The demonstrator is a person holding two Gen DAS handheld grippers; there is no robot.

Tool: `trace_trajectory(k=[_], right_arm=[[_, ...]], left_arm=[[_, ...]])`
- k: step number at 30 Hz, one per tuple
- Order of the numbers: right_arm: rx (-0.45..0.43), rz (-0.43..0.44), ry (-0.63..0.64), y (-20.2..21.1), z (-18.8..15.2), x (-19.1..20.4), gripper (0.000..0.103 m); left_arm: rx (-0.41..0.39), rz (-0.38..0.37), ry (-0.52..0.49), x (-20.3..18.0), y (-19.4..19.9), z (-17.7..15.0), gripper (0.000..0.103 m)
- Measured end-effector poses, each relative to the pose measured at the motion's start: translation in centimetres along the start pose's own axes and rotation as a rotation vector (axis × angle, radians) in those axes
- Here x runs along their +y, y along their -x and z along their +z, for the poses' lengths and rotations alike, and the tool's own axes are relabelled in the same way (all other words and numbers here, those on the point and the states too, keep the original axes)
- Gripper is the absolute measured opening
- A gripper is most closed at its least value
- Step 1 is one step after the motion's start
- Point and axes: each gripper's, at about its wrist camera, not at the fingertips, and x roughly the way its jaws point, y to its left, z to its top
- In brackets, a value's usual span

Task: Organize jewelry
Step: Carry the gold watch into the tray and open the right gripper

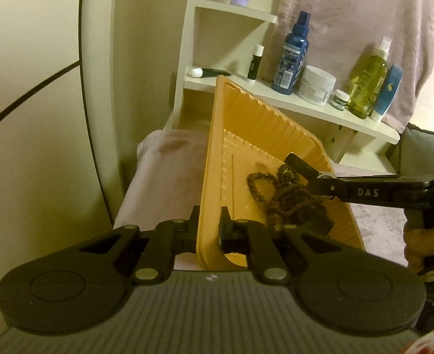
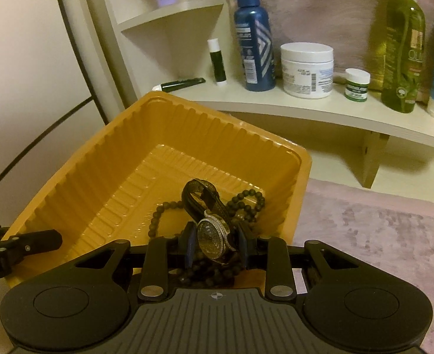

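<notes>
Item: ribbed yellow plastic tray (image 2: 78, 194). I pinch its near rim in my left hand-held gripper (image 1: 209, 230), jaws pressed together on the wall, to keep it steady and tipped, as I judge.

Item: black-strapped wristwatch with a stone-set round bezel (image 2: 214, 233). My right hand-held gripper (image 2: 217, 244) clasps its case inside the tray, over a string of dark wooden beads (image 2: 246, 203) on the floor.

Item: blue spray bottle (image 2: 254, 41) and white jar (image 2: 307, 69), parked on the cream shelf (image 2: 276, 106) behind.
</notes>
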Motion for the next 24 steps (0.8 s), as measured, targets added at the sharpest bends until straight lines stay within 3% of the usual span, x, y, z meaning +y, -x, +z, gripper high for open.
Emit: trace_trajectory(k=[3,7,24], right_arm=[[0.007,-0.004,0.008,-0.4,0.1,0.3,0.03],[0.014,-0.009,0.017,-0.7,0.2,0.5,0.03],[0.039,0.005,0.03,-1.7,0.2,1.4,0.03]], left_arm=[[0.01,-0.004,0.017,0.7,-0.4,-0.2,0.012],[0.008,0.021,0.036,1.6,-0.6,-0.3,0.028],[-0.027,0.049,0.043,3.1,0.5,-0.2,0.028]])
